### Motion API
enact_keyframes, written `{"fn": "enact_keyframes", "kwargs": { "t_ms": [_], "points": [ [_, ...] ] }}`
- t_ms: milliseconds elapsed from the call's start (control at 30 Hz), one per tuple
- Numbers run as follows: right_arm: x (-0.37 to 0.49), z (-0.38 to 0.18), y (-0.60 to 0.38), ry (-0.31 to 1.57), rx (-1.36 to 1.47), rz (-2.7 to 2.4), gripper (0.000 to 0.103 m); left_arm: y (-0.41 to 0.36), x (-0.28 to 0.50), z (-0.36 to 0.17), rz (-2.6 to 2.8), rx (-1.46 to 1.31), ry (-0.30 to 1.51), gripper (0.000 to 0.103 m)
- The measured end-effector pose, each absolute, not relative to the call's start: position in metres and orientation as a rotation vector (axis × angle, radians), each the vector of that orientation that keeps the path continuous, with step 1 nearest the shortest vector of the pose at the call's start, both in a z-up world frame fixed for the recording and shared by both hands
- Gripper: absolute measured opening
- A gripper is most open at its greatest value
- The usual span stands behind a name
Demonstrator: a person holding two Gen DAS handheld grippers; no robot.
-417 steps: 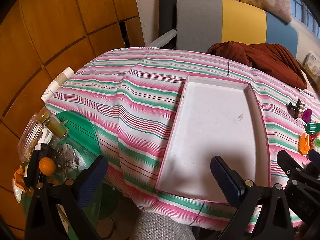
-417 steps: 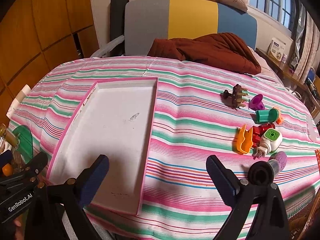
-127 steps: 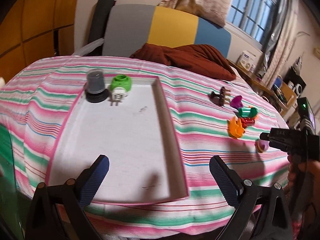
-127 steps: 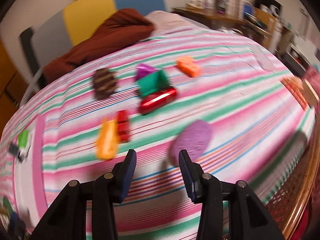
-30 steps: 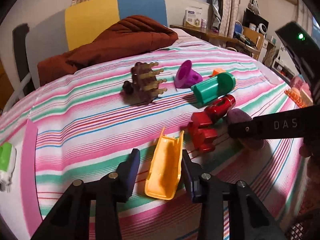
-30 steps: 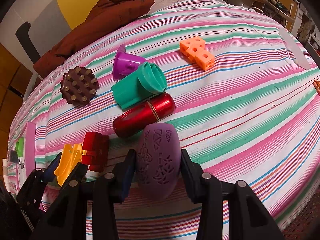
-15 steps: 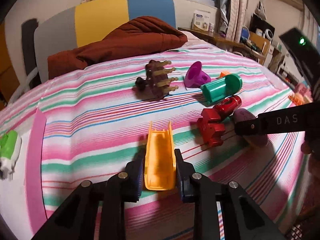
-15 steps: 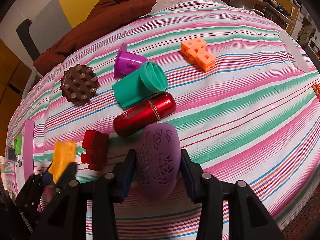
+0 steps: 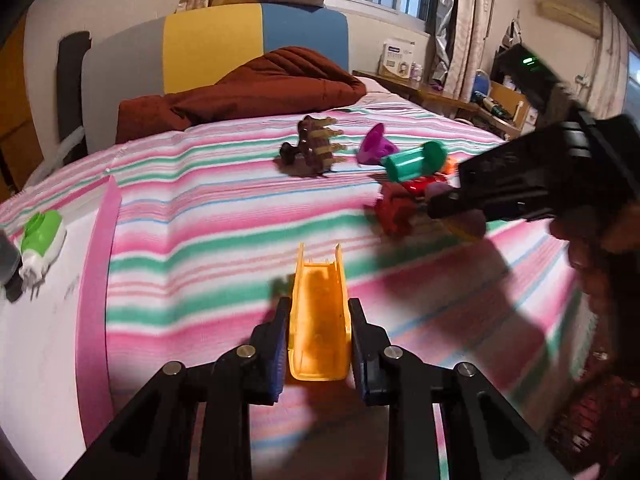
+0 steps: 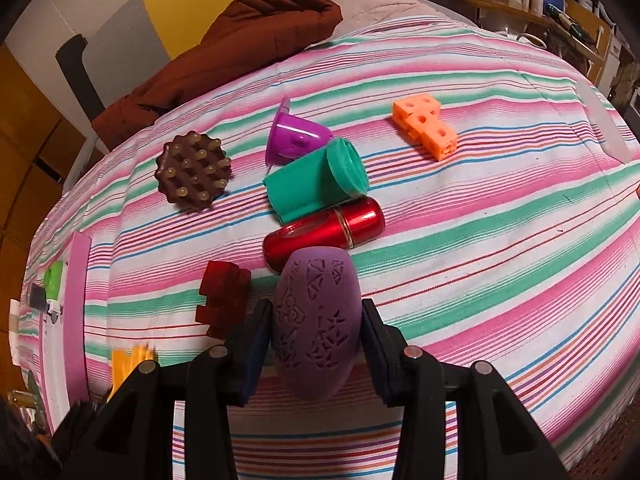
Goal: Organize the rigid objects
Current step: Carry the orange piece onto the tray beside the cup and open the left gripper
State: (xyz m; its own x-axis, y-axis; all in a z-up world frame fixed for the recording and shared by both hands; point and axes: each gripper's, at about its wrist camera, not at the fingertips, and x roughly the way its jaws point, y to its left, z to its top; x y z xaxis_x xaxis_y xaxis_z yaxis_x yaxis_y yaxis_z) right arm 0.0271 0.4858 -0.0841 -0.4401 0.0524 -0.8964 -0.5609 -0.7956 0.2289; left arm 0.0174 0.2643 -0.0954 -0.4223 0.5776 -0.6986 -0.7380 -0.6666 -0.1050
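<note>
- Orange plastic chute piece [image 9: 319, 320] is pinched side-to-side by left gripper [image 9: 319, 344], pads flat on its long walls, open trough up. Looks clear of the bedspread; likely bound for the tray.
- Purple patterned oval [image 10: 316, 328] is clamped across its narrow width by right gripper [image 10: 316, 344], long axis running fwd along the fingers. Can't tell if it's off the cloth yet.
- Both tools are thus closed on a part, one each, prob. so both go to the tray in one trip.
- Tray [image 9: 94, 264]: pink rim, white floor, at L of left wrist view. Green/white plug-in unit [image 9: 42, 240] already lies inside, so that's the drop zone.
- Unsorted pile on cloth near right gripper: red cylinder [image 10: 324, 232] just beyond the oval, green cup [image 10: 316, 188] on its side touching it, purple funnel [image 10: 294, 138], brown peg disc [image 10: 194, 174], dark red block [image 10: 224, 300], orange cube cluster [image 10: 424, 126] set apart.
- Surface: bed w/ pink/green/white striped spread [image 10: 480, 240], soft, so parts may roll or tip.
- Room: rust-brown quilt [image 9: 248, 92] heaped at headboard [image 9: 216, 48] (grey/yellow/blue panels), barred window, cluttered shelf on R.
</note>
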Motion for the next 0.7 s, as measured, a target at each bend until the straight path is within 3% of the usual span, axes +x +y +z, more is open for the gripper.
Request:
{"fn": "enact_keyframes", "kwargs": {
  "t_ms": [367,700],
  "points": [
    [0.025,-0.084,0.482,0.667,-1.38,2.272,0.044,0.207,0.023,-0.065,2.197,-0.869,0.179,0.026],
    [0.029,-0.082,0.487,0.675,-1.35,2.269,0.044,0.132,-0.027,-0.058,2.43,-0.954,0.092,0.026]
  ]
}}
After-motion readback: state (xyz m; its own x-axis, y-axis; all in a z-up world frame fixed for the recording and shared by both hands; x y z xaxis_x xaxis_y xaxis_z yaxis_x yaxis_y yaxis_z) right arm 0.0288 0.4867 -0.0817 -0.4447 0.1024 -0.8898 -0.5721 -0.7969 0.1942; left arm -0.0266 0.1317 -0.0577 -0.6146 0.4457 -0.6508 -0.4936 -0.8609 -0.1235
